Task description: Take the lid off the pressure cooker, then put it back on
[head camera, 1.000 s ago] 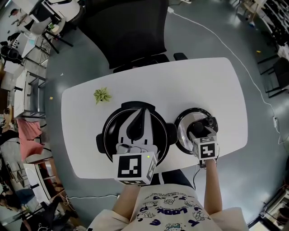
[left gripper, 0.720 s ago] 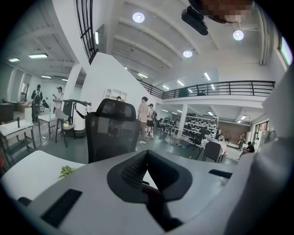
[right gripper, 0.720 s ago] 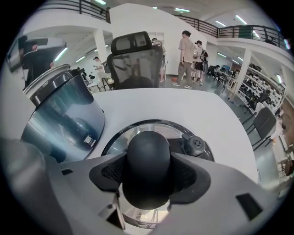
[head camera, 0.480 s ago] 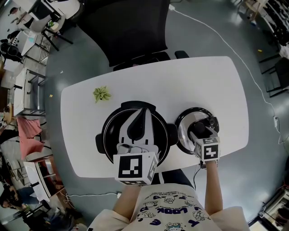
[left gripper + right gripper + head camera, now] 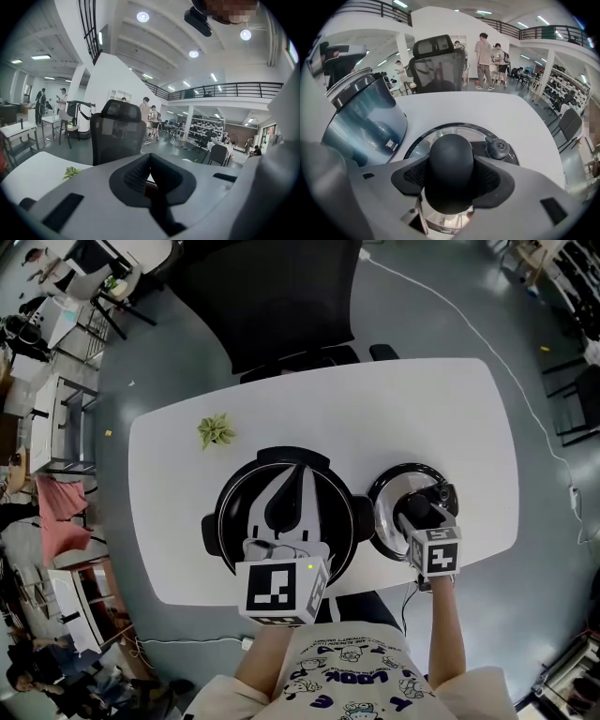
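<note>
The white table point(image 5: 450, 409) took up most of the head view, with a black mesh office chair point(image 5: 272, 306) parked at its 12 o'clock side. Dead centre sat the pressure cooker pot point(image 5: 223, 521), mouth open and no lid on it. The lid point(image 5: 384, 521) lay flat on the table at the pot's 3 o'clock, just beside it and right way up, so its handle was easy to reach. My read: the lid was already off and waiting to go back on.

The left gripper point(image 5: 292, 479) hung over the pot's mouth with its jaws closed tight on nothing. It was probably there to steady the pot, though I honestly couldn't tell if it touched the rim. The right gripper point(image 5: 451, 174) pointed steeply down at the lid, jaws spread fairly wide and clamped either side of the round black knob point(image 5: 451, 159). The knob filled the gap between them. Makes sense, since that knob looked like the only decent grab point.

Smaller stuff: the pressure valve point(image 5: 498, 148) sat at the knob's 2 o'clock, clear of the jaws. A little green plant point(image 5: 216, 431) sat at the pot's 10 o'clock, well apart. Nothing lay between lid and pot. The only thing I'd call in the way was the left gripper over the mouth, which would need to clear out first.
</note>
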Demonstrator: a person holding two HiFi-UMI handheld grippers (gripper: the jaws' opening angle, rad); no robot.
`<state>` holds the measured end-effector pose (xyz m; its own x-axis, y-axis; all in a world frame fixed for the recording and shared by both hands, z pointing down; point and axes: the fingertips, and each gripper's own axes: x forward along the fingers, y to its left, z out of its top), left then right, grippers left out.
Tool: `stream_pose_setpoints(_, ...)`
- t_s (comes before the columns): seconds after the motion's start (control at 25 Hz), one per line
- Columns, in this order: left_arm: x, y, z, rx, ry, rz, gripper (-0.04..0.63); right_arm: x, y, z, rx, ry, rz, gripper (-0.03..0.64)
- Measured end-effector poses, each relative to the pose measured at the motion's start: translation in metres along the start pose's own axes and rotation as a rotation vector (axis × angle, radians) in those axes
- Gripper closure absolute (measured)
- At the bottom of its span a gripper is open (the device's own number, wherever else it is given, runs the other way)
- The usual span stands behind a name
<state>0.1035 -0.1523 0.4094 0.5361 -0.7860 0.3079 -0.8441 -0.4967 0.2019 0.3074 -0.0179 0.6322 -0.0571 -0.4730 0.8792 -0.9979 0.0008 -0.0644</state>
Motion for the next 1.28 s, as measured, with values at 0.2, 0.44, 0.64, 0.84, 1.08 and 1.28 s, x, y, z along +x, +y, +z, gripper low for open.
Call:
stream_pose_setpoints(0.2, -0.004, 0.006, 0.003, -0.005, -0.005, 0.015, 0.581, -0.004, 0.001, 0.0, 0.017, 0.01, 0.023, 0.324)
stream_pose_setpoints(0.44, -0.011, 0.008, 0.009, -0.005, -0.021, 0.019, 0.581, -0.024, 0.0, 0.01, 0.08, -0.009, 0.033, 0.324)
stream_pose_setpoints(0.64, -0.014, 0.009, 0.013, -0.013, -0.037, 0.013, 0.581, -0.053, -0.008, 0.029, 0.064, -0.029, -0.004, 0.324)
stream_pose_setpoints(0.84, -0.019, 0.006, 0.022, -0.019, -0.053, 0.008, 0.581, -0.088, -0.018, 0.049, 0.046, -0.05, -0.019, 0.324)
stream_pose_setpoints(1.08, -0.03, 0.004, 0.034, -0.028, -0.08, 0.003, 0.581, -0.126, -0.023, 0.068, 0.035, -0.065, 0.003, 0.324)
stream_pose_setpoints(1.28, -0.04, 0.011, 0.043, -0.035, -0.102, 0.017, 0.581, -0.152, -0.019, 0.088, -0.003, -0.074, 0.027, 0.324)
